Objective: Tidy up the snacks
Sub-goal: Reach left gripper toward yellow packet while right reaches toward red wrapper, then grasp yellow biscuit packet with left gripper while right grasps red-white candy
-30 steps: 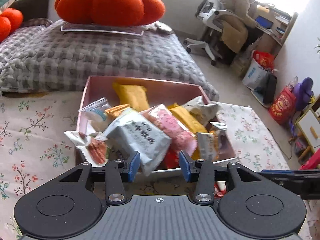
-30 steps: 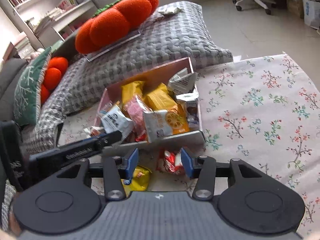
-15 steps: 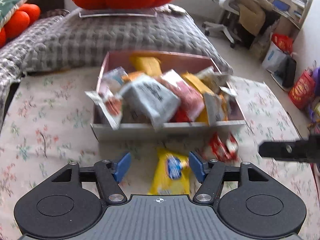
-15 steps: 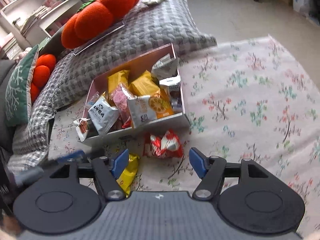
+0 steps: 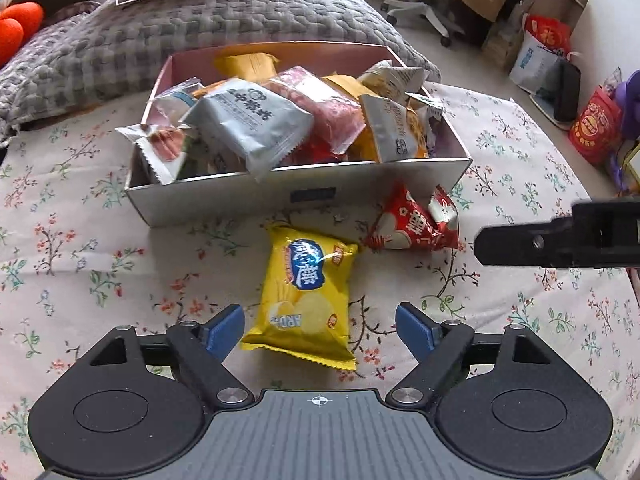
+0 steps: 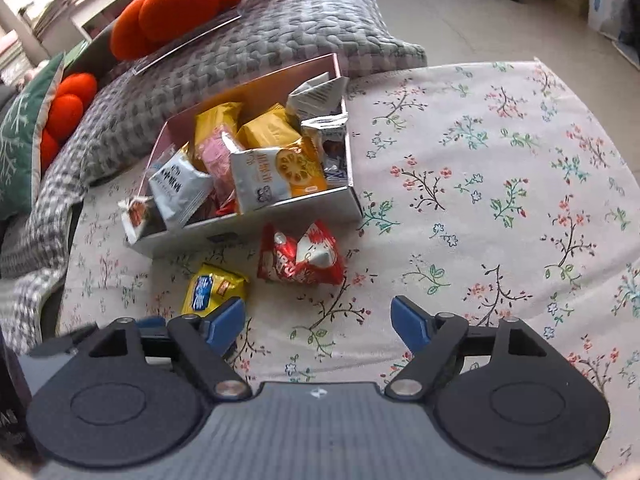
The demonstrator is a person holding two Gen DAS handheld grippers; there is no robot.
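Note:
A pink-lined cardboard box [image 5: 352, 184] [image 6: 280, 216] stuffed with several snack packets sits on the floral cloth. In front of it lie a yellow chip packet [image 5: 308, 292] [image 6: 212, 286] and a red packet [image 5: 416, 224] [image 6: 300, 258]. My left gripper [image 5: 320, 330] hovers over the near end of the yellow packet, its jaws opening, the blue pads clear of the packet on both sides. My right gripper [image 6: 318, 324] is below the red packet with its jaws opening and only cloth between them. A dark finger of the right gripper [image 5: 560, 240] shows at the right edge of the left wrist view.
A grey quilted cushion [image 5: 200, 24] [image 6: 260, 40] with an orange pumpkin pillow [image 6: 192, 8] lies behind the box. An office chair [image 5: 424, 12] and bags [image 5: 596, 124] stand on the floor at the far right. Bare floral cloth [image 6: 500, 200] spreads to the right of the box.
Both grippers' jaws have widened. The left wrist view has dropped from over the box to the yellow packet before it. The right wrist view has barely shifted.

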